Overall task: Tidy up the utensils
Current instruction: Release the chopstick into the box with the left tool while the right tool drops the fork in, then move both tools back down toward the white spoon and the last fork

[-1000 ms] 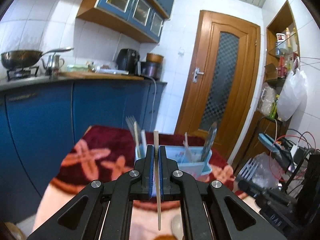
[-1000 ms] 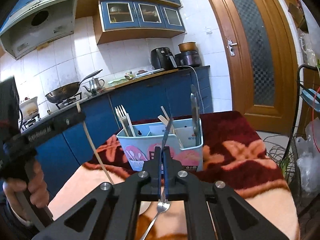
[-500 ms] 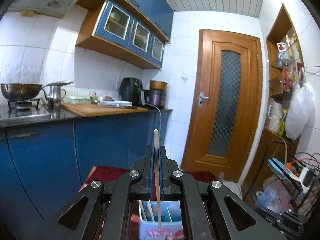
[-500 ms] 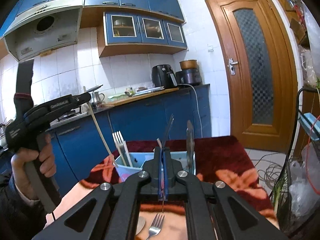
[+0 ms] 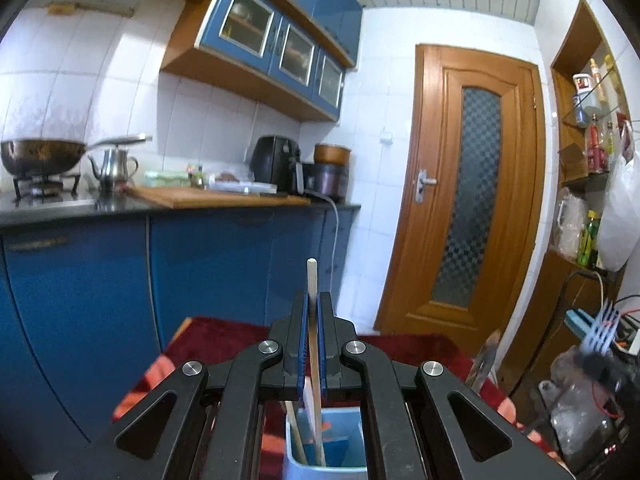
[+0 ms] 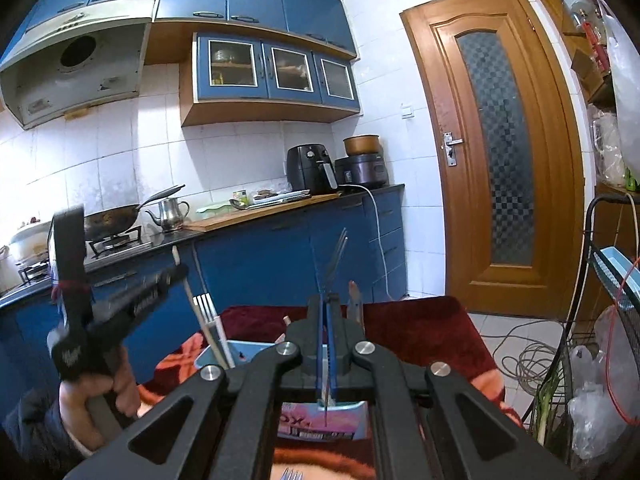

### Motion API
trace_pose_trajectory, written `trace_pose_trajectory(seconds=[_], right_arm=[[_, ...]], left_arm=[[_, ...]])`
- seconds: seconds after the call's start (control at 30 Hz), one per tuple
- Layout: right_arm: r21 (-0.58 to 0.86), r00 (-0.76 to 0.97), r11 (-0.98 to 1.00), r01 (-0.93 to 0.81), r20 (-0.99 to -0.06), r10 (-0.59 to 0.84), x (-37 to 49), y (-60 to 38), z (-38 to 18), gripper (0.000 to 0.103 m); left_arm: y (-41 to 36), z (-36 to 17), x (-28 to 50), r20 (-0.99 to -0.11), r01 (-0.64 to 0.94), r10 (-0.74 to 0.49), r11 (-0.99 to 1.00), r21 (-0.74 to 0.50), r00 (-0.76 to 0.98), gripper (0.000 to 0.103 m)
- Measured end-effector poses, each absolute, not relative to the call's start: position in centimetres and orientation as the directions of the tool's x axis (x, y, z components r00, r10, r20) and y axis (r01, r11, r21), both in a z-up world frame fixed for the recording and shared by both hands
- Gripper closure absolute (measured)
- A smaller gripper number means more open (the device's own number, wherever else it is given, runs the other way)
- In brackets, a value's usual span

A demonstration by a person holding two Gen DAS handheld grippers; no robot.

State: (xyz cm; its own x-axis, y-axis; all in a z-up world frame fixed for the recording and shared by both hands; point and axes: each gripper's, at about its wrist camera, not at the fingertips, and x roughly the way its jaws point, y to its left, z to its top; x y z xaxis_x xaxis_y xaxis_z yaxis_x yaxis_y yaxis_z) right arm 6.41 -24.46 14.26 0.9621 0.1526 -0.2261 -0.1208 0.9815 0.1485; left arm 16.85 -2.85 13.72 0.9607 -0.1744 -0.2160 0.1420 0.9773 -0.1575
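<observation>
Your left gripper (image 5: pixel 313 312) is clenched on one wooden chopstick (image 5: pixel 312 280), its lower end dipping into the light blue utensil holder (image 5: pixel 344 440) at 6 o'clock, beside one other stick there. Your right gripper (image 6: pixel 325 312) is clamped on one fork (image 6: pixel 335 264). The holder's label lettering is unreadable. One brown door (image 5: pixel 464 196) stands at 2 o'clock.

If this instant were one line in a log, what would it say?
left tongs: shut on chopstick, tip in blue holder | right tongs: shut on fork, above holder
</observation>
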Motion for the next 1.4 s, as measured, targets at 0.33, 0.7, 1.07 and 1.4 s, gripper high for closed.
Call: trace_pose_trajectory(seconds=[0.33,0.7,1.07,1.4], right_arm=[[0.117,0.96,0.99,-0.082,-0.256,0.11,10.0,-23.7,13.0,0.099],[0.171,0.929,0.978,-0.117,-0.33,0.168,11.3,-23.9,10.5,0.08],[0.19,0.922,0.973,-0.131,-0.337,0.19,8.2,-23.4,10.8,0.078],[0.217,0.906,0.966,-0.14,-0.364,0.213,4.5,-22.0,10.6,0.068]], left_arm=[[-2.9,10.2,18.2,-0.321,0.144,-0.195,0.974,-0.175,0.927,0.099],[-2.5,8.7,18.2,-0.415,0.14,-0.211,0.971,-0.195,0.885,0.081],[-3.0,9.3,14.7,-0.44,0.164,-0.22,0.973,-0.162,0.871,0.073],[-3.4,9.8,10.7,-0.493,0.188,-0.227,0.974,-0.128,0.84,0.072]])
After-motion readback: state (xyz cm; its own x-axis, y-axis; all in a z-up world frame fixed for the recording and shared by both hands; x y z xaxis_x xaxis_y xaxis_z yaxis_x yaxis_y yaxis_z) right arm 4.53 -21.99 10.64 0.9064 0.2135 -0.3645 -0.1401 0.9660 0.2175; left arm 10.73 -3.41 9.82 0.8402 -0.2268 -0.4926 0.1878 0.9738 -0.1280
